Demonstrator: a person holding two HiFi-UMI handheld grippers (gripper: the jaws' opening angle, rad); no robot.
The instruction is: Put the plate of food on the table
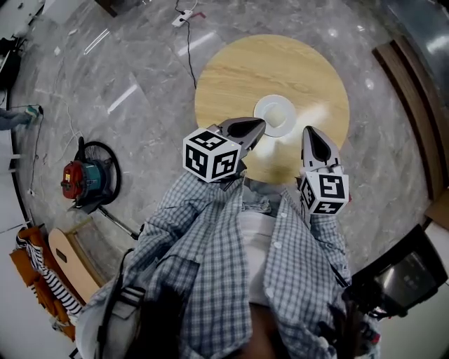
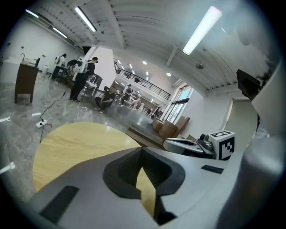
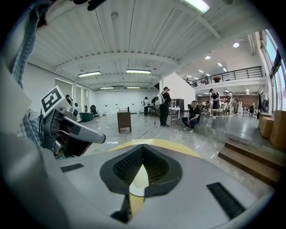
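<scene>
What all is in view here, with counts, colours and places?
table: one, light wood, mid floor
plate: one, white, on the table
machine: one, red and black, floor at left
power strip: one, white, floor beyond table
board: one, pale wood, floor lower left
people: several, mostly dark clothes, far background
shirt: one, checked blue-grey, worn, bottom of view
left gripper: one, grey, shut, over table
right gripper: one, grey, shut, over table

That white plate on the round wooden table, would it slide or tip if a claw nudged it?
Probably slide: the plate looks low and wide, lying flat on the smooth table, so tipping seems unlikely. It looks rigid, likely ceramic, so possibly breakable if it went off the edge.
</scene>
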